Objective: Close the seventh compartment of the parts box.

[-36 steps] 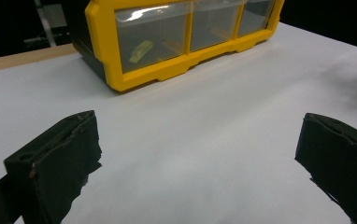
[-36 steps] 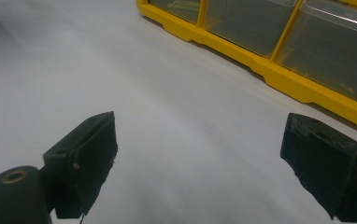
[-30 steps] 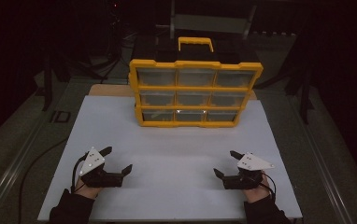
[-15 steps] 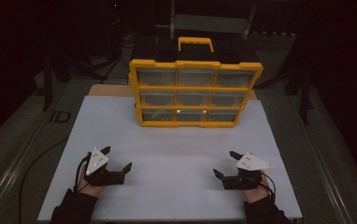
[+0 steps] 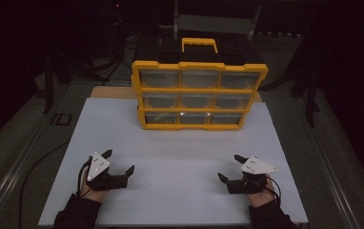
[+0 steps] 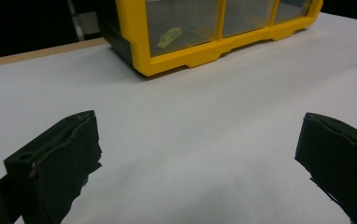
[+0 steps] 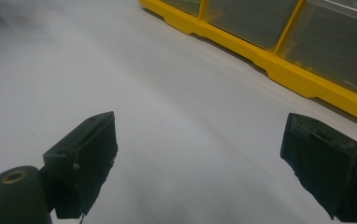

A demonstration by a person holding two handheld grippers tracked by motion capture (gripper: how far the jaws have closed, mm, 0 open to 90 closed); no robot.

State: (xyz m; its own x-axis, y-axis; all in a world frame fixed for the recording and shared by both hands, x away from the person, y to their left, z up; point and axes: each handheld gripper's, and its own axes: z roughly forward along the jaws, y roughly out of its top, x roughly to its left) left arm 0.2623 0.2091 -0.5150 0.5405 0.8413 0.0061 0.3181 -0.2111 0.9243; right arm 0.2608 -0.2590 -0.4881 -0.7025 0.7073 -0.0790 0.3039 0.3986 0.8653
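A yellow organizer box [image 5: 199, 95] with three rows of clear drawers and a yellow handle stands upright at the back of the white mat [image 5: 180, 157]. My left gripper [image 5: 119, 161] rests at the front left of the mat, open, with nothing between its jaws. My right gripper [image 5: 228, 167] rests at the front right, also open and holding nothing. The left gripper view looks between the open left gripper [image 6: 197, 158] at the organizer's bottom corner [image 6: 186, 56], where a small yellow-green part [image 6: 169, 35] lies in a drawer. In the right gripper view, the right gripper [image 7: 204, 163] faces the organizer's base [image 7: 279, 70].
A black case [image 5: 166, 50] stands behind the organizer. A wooden board edge [image 5: 111, 91] shows under the mat's back left. Dark table borders and cables [image 5: 37, 167] run along both sides. Bare mat lies between the grippers and the organizer.
The left gripper has shifted very slightly on the mat. The right gripper and the organizer have stayed put.
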